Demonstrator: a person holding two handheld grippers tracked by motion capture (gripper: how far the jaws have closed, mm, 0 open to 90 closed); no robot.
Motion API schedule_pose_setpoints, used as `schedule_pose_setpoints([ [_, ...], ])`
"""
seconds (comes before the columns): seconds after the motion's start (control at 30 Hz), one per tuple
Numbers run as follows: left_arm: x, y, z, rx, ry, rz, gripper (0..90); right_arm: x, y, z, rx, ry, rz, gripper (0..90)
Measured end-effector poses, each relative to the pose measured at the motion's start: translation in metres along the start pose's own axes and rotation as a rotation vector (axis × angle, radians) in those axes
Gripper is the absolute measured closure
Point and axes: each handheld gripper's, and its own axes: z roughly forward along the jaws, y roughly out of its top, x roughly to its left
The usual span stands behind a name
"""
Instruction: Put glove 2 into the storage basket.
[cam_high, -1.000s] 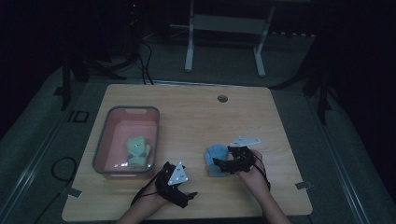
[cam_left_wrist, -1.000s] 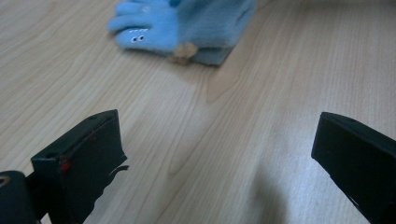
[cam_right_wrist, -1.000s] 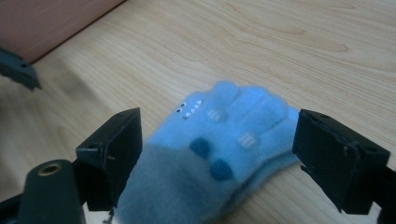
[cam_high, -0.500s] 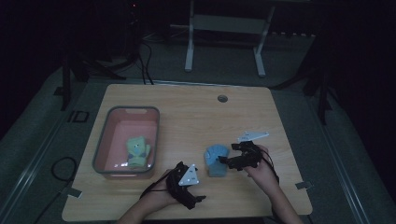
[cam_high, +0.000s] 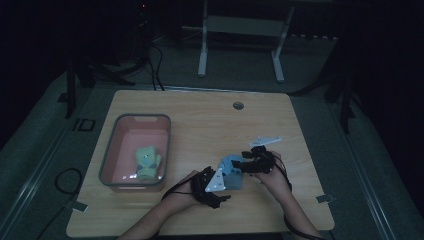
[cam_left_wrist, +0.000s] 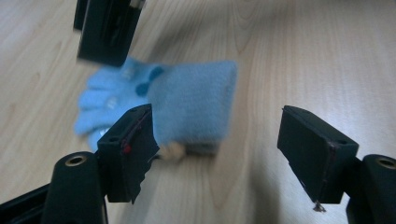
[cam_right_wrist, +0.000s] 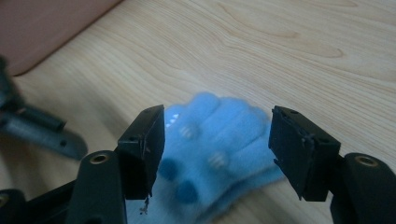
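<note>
Both grippers have closed in on the blue glove (cam_high: 231, 171) since a second ago, the left gripper (cam_high: 220, 176) sliding across to its near end and the right gripper (cam_high: 246, 166) edging toward its finger end, and the jaws of both have just been narrowing. The glove lies flat on the wooden table (cam_high: 210, 125), near its front edge and well apart from the pink bin (cam_high: 111, 161), which holds a green glove (cam_high: 148, 161). In the left gripper view the jaws stand partly spread, one pad beside the cuff (cam_left_wrist: 201, 107), the other out over bare wood, nothing pinched. In the right gripper view the jaws straddle the glove's fingers (cam_right_wrist: 219, 135) without pressing. The main risk, I judge, is the left gripper closing off-centre: with one pad wide of the fabric it could nip only an edge or shove the cuff aside. The right could catch one thin layer, so the soft knit slips free on lifting. Both tools crowd one small item, so they might also bump.
</note>
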Motion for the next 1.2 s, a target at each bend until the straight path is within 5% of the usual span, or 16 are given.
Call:
schedule_pose_setpoints([
  [0.4,0.007,0.005,0.027,0.045,-0.045,0.047,38.8,-0.012,-0.009,0.021,0.074,-0.038,0.029,34.8],
  [0.7,0.009,0.005,0.035,0.070,-0.032,0.074,46.1,-0.010,-0.015,0.028,0.100,-0.104,-0.011,29.3],
  [0.8,0.010,0.004,0.036,0.071,-0.025,0.073,51.5,-0.012,-0.016,0.028,0.084,-0.081,-0.012,30.4],
  [0.97,0.012,0.005,0.038,0.077,-0.016,0.066,57.8,-0.009,-0.017,0.028,0.074,-0.041,-0.025,50.6],
  [1.07,0.012,0.005,0.038,0.082,-0.007,0.068,64.3,-0.010,-0.018,0.029,0.061,0.019,0.006,65.9],
  [1.2,0.015,0.008,0.036,0.087,-0.018,0.064,73.4,-0.011,-0.017,0.030,0.066,0.054,0.060,75.0],
])
